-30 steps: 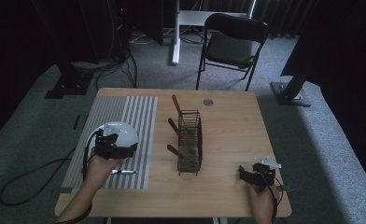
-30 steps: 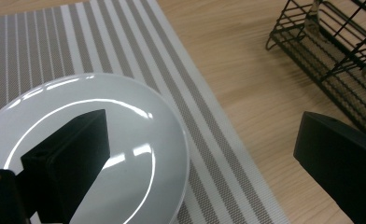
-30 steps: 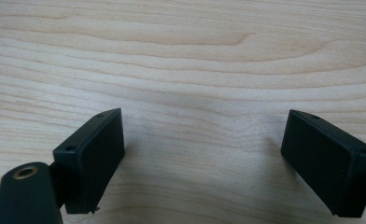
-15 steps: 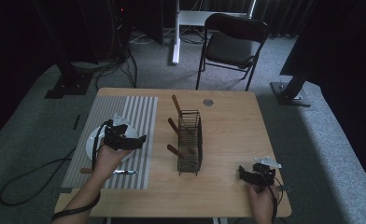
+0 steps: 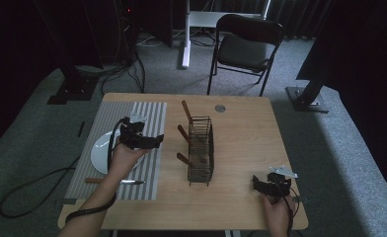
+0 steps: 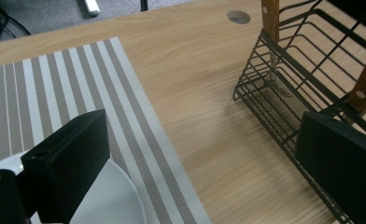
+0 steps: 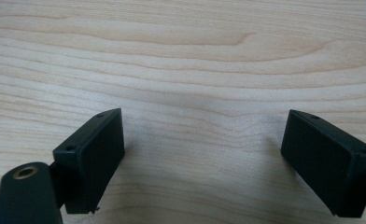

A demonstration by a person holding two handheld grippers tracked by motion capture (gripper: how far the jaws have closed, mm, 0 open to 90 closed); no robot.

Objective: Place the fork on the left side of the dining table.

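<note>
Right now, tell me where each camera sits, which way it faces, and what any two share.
High view: above the table's near side, looking forward and down; forearms, left gripper, right gripper.
Left gripper view: over the round white plate, facing the black wire rack; open jaws.
Right gripper view: facing bare light wooden table; open jaws.
Shared: high and left gripper views show rack, plate, grey striped mat.

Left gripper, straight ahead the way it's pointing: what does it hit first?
Most likely the black wire rack: the left gripper points across the striped mat's edge toward it, fingers open. Depth is unclear.
</note>
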